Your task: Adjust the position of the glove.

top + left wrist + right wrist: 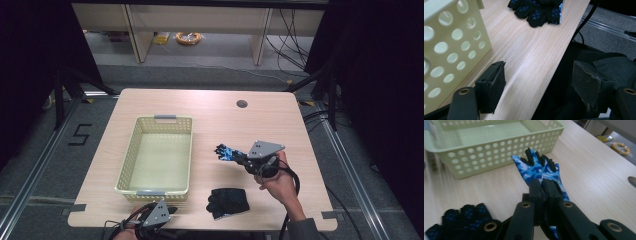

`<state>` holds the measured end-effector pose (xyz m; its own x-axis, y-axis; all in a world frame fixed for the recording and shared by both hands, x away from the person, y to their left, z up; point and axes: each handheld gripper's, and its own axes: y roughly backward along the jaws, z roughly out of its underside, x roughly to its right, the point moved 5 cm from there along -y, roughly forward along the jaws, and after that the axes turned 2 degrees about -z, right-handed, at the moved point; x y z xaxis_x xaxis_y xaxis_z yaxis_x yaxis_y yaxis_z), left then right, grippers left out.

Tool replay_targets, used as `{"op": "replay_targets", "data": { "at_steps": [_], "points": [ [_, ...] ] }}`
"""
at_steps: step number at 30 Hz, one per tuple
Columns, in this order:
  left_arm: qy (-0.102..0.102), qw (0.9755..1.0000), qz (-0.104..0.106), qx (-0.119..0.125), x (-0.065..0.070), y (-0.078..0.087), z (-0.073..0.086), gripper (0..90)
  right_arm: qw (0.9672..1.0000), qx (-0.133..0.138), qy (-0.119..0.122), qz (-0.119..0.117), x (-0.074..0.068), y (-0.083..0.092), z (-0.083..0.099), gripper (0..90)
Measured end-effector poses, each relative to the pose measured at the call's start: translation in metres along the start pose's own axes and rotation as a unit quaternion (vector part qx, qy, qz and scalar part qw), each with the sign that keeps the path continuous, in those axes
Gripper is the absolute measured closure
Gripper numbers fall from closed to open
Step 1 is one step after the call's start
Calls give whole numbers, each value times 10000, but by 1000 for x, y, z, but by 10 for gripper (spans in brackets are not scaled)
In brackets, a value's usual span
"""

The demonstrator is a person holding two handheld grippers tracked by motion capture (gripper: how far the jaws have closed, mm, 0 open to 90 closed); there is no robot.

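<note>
My right gripper [239, 157] is shut on a blue camouflage glove [537, 168] with black fingertips, held off the table to the right of the basket; the glove [226, 153] juts leftward from its jaws. A second, black glove with blue dots [227, 201] lies flat near the table's front edge, also seen as the black glove [537, 11] and the black glove [461, 220]. My left gripper [172, 211] rests at the front edge below the basket; its jaws stand wide apart with nothing between them, one pad [492, 85] over the wood.
A pale yellow perforated basket [131, 155] with grey handles stands left of centre; its wall [451, 45] is close to my left gripper, and the basket [499, 150] lies just beyond the held glove. A round cable hole [242, 104] sits at the table's back right.
</note>
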<state>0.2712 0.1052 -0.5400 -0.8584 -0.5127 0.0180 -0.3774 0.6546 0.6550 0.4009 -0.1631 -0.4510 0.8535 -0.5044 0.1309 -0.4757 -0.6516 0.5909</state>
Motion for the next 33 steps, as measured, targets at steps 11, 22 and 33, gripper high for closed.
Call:
{"op": "replay_targets", "data": {
  "at_steps": [11,22,33],
  "points": [
    [36,10000,11,-28,0,0,0,235,9992,-112,272,-265,-45,11,17,871],
    [106,9999,-13,-39,0,-2,0,229,9983,-133,254,-504,-67,15,31,871],
    [32,10000,50,-4,1,-2,0,232,9965,-294,191,-763,-78,8,48,869]
  ]
}}
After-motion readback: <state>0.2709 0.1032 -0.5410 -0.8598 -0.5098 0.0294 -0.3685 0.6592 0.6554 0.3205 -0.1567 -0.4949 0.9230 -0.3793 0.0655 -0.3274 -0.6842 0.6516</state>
